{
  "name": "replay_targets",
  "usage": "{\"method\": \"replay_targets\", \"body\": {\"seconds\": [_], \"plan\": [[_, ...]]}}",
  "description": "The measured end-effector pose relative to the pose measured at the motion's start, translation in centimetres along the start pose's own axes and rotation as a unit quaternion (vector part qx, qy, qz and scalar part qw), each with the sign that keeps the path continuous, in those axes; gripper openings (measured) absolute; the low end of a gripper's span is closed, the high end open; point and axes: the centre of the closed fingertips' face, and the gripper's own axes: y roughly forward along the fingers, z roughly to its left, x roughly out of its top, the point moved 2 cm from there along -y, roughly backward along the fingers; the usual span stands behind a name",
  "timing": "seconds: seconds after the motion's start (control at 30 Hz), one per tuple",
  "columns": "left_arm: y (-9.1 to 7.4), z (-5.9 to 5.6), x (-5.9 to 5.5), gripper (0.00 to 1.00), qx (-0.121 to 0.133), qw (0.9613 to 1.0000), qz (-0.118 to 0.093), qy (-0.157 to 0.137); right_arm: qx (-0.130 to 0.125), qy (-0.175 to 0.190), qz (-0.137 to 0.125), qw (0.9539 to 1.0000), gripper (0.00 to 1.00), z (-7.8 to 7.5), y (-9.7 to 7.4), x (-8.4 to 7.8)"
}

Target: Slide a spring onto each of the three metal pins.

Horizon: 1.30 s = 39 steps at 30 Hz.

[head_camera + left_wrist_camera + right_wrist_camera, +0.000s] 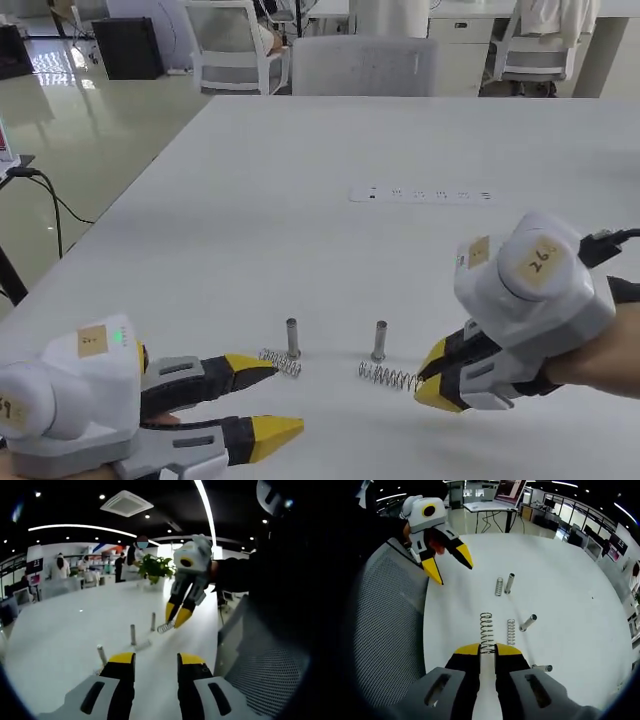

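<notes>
While your right gripper (488, 650) clamped a spring (486, 629) and your left gripper (156, 658) gaped, right gripper view held three pins (510, 582) (527, 622) (543, 668), three springs (499, 586) (510, 631) (486, 629); head view two each

You face a white table (300, 180) with a white power strip (422, 194) lying flat towards its far side and a grey chair (365, 66) at its far edge. On your left, a black cable (55, 210) hangs above the glossy floor (90, 120). In the left gripper view, a potted plant (156, 569) stands beyond the table.
</notes>
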Motion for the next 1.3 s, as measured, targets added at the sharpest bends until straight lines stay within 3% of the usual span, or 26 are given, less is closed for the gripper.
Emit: {"method": "replay_targets", "body": {"seconds": [0.1, 0.27, 0.57, 0.83, 1.3], "plan": [[0.5, -0.4, 0.5, 0.22, -0.021, 0.9998, 0.003, 0.006, 0.002, -0.007, -0.001, 1.0, 0.08, 0.2, -0.1, 0.4], [1.3, -0.6, 1.4, 0.25, -0.04, 0.999, 0.002, 0.019, 0.003, -0.02, -0.001, 0.9998, 0.08, 0.5, -0.2, 1.0], [2.7, -1.1, 1.9, 0.26, -0.07, 0.9966, 0.011, 0.04, 0.013, -0.045, -0.004, 0.9989, 0.08, 1.5, -0.2, 2.3], [3.6, -1.8, 1.9, 0.24, -0.091, 0.9945, 0.015, 0.049, 0.019, -0.06, -0.008, 0.998, 0.08, 2.1, 0.0, 2.9], [3.9, -2.6, 1.7, 0.08, -0.111, 0.9915, 0.019, 0.066, 0.03, -0.101, -0.006, 0.9944, 0.08, 3.2, -0.2, 3.4]]}}
